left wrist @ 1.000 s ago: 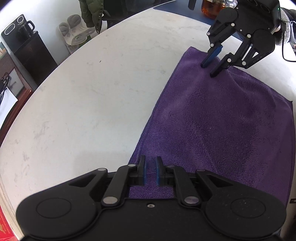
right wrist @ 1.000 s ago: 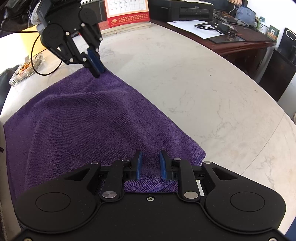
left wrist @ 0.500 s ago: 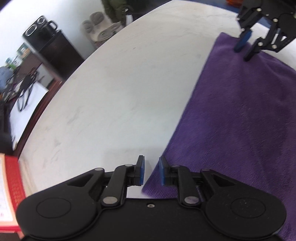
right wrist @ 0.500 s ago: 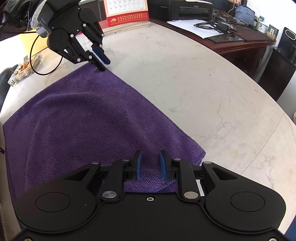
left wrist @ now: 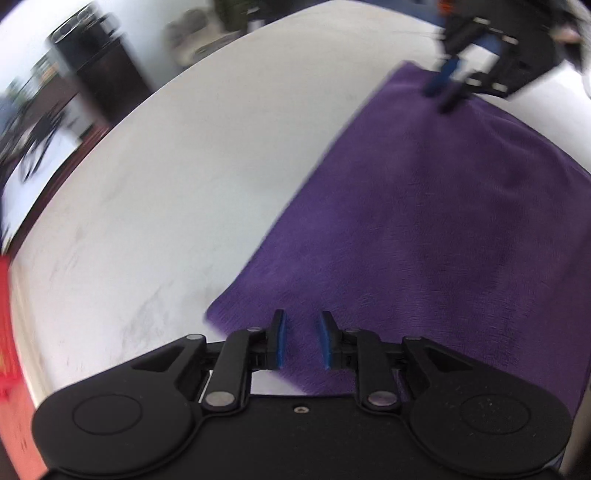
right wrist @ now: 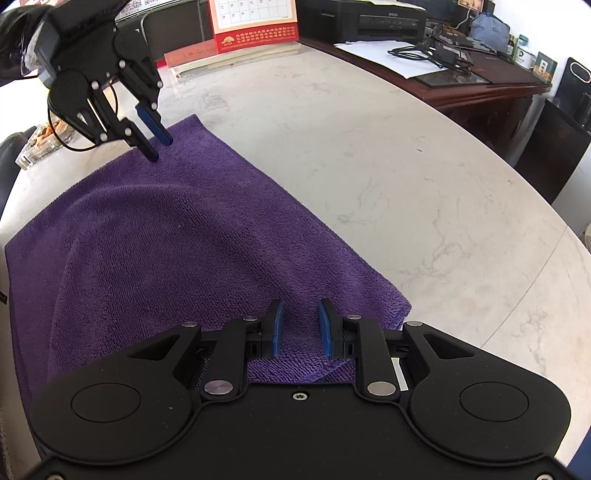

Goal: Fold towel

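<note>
The purple towel (right wrist: 177, 236) lies spread on the pale marble table (right wrist: 388, 177), already doubled by the look of the layered edge at its near right corner in the right wrist view, with soft ridges running across its middle. The right tongs (right wrist: 299, 326) sit over that near corner, blue pads a narrow gap apart with the towel's edge rising between them; whether the pads actually pinch the cloth cannot be told, since a little space shows on both sides. The left tongs (right wrist: 159, 146) hover at the far corner of the same long edge, tips just above or barely touching the pile, and their jaws are opening; in the left wrist view purple cloth shows in the gap between the pads (left wrist: 279, 339) but they do not press on it. That view is smeared, so fine contact there is not clear. Judging from this, the step in hand is a regrip between folds: one corner is let go and both tongs line up along the edge nearest the open table. The next move calls for each pair to close firmly on its corner, catching every layer, then lift together and carry the edge across to the opposite side evenly, so the ridges do not get trapped. Beyond the towel stand a red desk calendar (right wrist: 255, 26) and a dark printer (right wrist: 362, 18) at the far side.
</note>
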`<state>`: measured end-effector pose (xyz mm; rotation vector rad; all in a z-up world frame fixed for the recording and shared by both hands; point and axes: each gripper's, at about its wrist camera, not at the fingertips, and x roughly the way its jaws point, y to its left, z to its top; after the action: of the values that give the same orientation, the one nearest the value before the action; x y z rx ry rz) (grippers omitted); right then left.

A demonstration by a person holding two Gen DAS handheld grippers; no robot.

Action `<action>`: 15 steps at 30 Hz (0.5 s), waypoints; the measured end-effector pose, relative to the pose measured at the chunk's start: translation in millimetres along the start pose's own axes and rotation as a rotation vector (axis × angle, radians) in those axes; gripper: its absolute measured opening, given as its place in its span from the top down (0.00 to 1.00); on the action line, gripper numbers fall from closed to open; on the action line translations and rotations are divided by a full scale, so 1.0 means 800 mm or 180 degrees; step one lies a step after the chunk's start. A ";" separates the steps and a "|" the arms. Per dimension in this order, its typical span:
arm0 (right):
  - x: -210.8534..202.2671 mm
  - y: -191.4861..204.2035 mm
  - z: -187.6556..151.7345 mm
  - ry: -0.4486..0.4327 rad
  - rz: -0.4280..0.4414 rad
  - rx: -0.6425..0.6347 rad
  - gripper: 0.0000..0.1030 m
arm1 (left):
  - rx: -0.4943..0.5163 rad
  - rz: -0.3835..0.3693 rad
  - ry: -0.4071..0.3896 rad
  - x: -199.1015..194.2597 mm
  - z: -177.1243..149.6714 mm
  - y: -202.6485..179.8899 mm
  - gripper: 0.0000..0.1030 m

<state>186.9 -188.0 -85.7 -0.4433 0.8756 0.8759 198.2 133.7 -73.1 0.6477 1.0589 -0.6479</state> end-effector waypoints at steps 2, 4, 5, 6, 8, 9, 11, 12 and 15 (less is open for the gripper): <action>0.000 0.001 0.001 0.0007 -0.0024 0.0005 0.80 | -0.0089 0.0165 0.0013 -0.005 -0.005 0.003 0.82; -0.001 0.003 0.002 0.0025 -0.0078 0.0013 0.78 | -0.0165 0.0131 -0.0096 -0.019 -0.007 -0.007 0.82; -0.004 0.004 0.003 0.0037 -0.0134 0.0054 0.78 | -0.0177 0.0107 -0.0138 -0.024 -0.006 -0.012 0.82; -0.008 0.005 0.003 0.0023 -0.0160 0.0093 0.78 | -0.0214 0.0095 -0.0181 -0.029 -0.005 -0.020 0.81; -0.028 0.005 -0.002 -0.0061 -0.0219 0.0299 0.78 | -0.0230 0.0033 -0.0248 -0.033 -0.006 -0.038 0.81; -0.036 0.005 -0.005 -0.0081 -0.0246 0.0401 0.78 | -0.0232 0.0006 -0.0264 -0.032 -0.008 -0.045 0.81; -0.056 0.006 -0.020 -0.0138 -0.0230 0.0757 0.78 | -0.0214 0.0004 -0.0228 -0.020 -0.002 -0.057 0.81; -0.060 0.006 -0.027 -0.0156 -0.0192 0.0915 0.78 | -0.0204 0.0035 -0.0180 -0.012 -0.005 -0.063 0.81; -0.062 0.011 -0.045 -0.0131 -0.0222 0.1266 0.78 | -0.0333 0.0012 -0.0216 -0.010 -0.007 -0.063 0.80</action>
<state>145.8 -230.0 -66.4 -0.1084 0.9640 0.6244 155.0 106.7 -76.2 0.5335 1.0211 -0.6031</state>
